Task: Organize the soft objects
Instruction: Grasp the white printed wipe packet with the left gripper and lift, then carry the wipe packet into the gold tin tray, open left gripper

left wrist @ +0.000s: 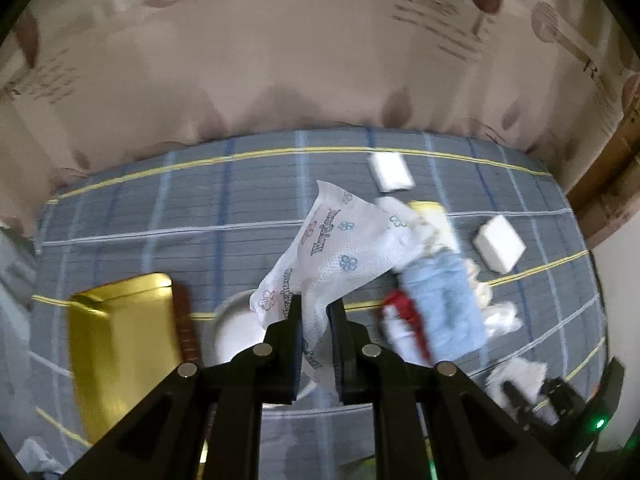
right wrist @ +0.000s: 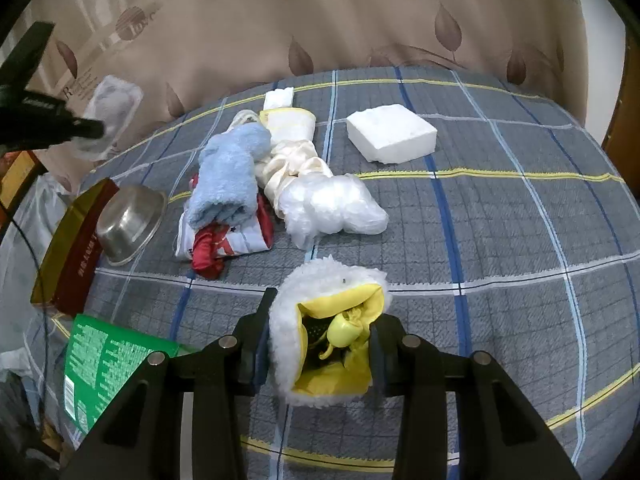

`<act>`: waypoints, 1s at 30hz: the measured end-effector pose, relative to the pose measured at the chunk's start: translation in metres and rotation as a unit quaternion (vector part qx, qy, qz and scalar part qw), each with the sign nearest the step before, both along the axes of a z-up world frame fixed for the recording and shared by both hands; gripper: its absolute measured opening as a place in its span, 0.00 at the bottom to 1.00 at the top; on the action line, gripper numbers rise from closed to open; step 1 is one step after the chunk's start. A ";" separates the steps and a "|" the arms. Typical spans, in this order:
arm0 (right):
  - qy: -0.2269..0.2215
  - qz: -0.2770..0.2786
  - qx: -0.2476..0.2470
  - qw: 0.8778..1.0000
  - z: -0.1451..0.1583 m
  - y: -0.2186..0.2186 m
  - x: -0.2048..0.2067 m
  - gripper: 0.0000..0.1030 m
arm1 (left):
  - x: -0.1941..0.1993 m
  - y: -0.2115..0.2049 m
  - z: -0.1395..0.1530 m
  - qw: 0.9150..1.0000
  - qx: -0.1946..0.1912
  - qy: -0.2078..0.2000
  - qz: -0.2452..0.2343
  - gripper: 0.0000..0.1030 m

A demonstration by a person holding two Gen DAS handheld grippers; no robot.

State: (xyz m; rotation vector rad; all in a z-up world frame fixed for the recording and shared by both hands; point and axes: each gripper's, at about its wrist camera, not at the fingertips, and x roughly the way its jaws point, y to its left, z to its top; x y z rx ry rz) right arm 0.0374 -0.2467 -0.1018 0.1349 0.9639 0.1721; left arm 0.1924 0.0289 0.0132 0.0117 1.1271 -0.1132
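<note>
My left gripper point(left wrist: 315, 304) is shut on a white tissue packet point(left wrist: 340, 248) printed with blue flowers, held up above the bed. In the right wrist view that gripper point(right wrist: 94, 128) shows at the upper left with the packet point(right wrist: 112, 112) in it. My right gripper point(right wrist: 324, 312) is shut on a white fleecy pouch point(right wrist: 332, 276) with yellow lining, low over the plaid sheet point(right wrist: 500, 240). Ahead lie a light blue towel point(right wrist: 230, 172), a red and white cloth point(right wrist: 224, 240), a cream satin cloth point(right wrist: 288, 160) and a crumpled clear plastic bag point(right wrist: 336, 204).
A white foam block point(right wrist: 390, 134) and a smaller white one point(right wrist: 279, 98) lie further back. At the left stand a steel bowl point(right wrist: 130, 220), a red and gold box point(right wrist: 72, 248) and a green box point(right wrist: 104, 364). A beige curtain point(right wrist: 360, 20) hangs behind the bed.
</note>
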 end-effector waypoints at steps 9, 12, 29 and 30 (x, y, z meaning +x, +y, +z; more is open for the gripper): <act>-0.009 -0.004 -0.001 1.000 0.006 0.000 -0.002 0.36 | -0.021 0.103 0.010 0.995 0.053 -0.006 0.081 0.12; -0.013 -0.007 -0.002 1.000 0.009 0.000 -0.003 0.36 | -0.026 0.130 0.000 0.992 0.070 0.004 0.105 0.12; -0.060 -0.038 0.007 0.997 0.055 -0.013 -0.019 0.36 | -0.037 0.205 -0.094 0.978 0.101 0.080 0.163 0.12; -0.060 -0.039 0.007 0.997 0.055 -0.013 -0.021 0.36 | -0.036 0.207 -0.098 0.977 0.107 0.081 0.169 0.12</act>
